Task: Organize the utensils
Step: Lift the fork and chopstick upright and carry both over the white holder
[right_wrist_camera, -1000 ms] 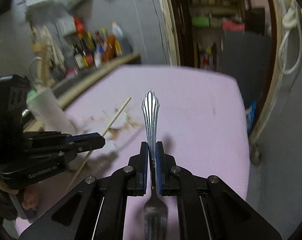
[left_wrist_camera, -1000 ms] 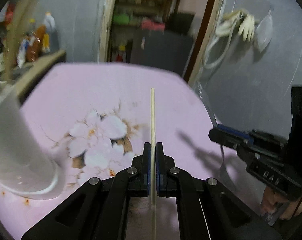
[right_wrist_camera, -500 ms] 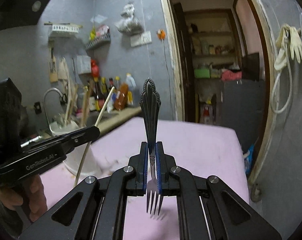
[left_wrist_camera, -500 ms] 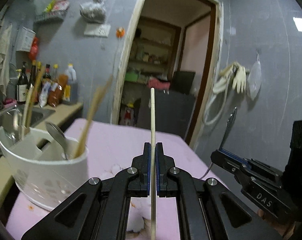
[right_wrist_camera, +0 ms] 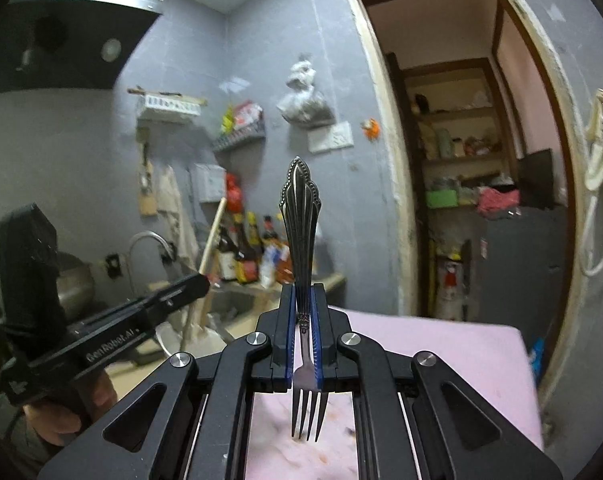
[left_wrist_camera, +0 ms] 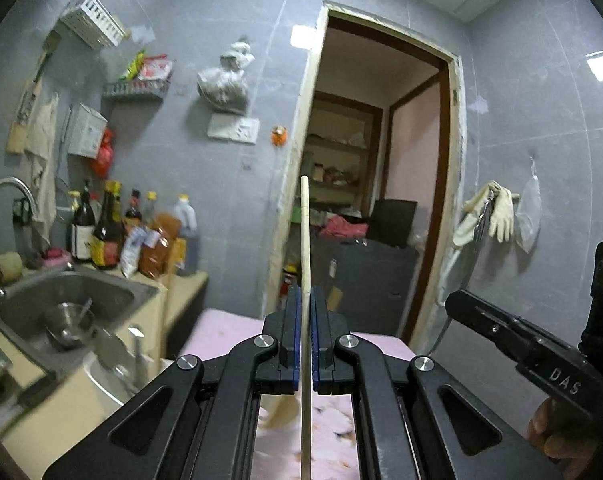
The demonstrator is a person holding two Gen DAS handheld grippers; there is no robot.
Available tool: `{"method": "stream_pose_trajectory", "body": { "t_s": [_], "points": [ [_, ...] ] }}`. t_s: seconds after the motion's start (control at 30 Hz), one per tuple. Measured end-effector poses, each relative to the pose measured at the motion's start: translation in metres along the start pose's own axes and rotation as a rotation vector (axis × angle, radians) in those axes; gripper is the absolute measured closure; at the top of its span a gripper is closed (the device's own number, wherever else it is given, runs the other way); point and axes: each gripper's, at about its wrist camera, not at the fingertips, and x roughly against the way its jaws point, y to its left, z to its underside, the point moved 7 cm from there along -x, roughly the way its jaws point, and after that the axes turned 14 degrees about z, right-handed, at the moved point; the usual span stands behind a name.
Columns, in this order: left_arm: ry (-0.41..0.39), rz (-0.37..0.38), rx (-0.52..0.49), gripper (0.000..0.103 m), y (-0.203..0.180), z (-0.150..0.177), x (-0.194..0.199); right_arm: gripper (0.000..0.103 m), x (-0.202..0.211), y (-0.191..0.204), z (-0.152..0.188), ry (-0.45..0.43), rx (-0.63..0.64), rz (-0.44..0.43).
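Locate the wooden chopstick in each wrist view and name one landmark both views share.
Left wrist: chopstick stands upright at centre, clamped in the left gripper.
Right wrist: chopstick leans at left of centre, above the left gripper's tip.
Shared landmark: the orange ornament beside the doorway.

Grey tiled walls (left_wrist_camera: 521, 128) close in a small kitchen. At nine o'clock sits a stainless steel sink (left_wrist_camera: 65, 304) under a curved chrome tap (left_wrist_camera: 5, 196), with dark sauce bottles (left_wrist_camera: 101, 232) lined up behind it on the beige counter. Straight ahead at twelve, an open wood-framed doorway (left_wrist_camera: 381, 160) shows pantry shelves. Pale rubber gloves (left_wrist_camera: 497, 212) hang at three o'clock. A black range hood (right_wrist_camera: 61, 40) looms at ten. A pink floral cloth covers the surface (right_wrist_camera: 441, 348).
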Motion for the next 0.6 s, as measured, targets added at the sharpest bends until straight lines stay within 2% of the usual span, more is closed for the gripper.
{"method": "stream_pose_trajectory", "body": {
  "t_s": [0.13, 0.23, 0.4, 0.6],
  "points": [
    [0.003, 0.053, -0.017, 0.101, 0.025, -0.019, 0.009, 0.098, -0.011, 0.030, -0.015, -0.040, -0.006, -0.043],
    [-0.014, 0.048, -0.013, 0.101, 0.045, -0.028, 0.014, 0.098, -0.017, 0.047, -0.021, -0.068, -0.008, -0.062],
    [-0.054, -0.003, -0.007, 0.101, 0.074, -0.031, 0.019, 0.098, -0.032, 0.064, -0.023, -0.080, -0.018, -0.077],
    [-0.080, -0.080, 0.043, 0.101, 0.112, -0.019, 0.016, 0.098, -0.054, 0.075, -0.007, -0.040, -0.004, -0.062]
  ]
}}
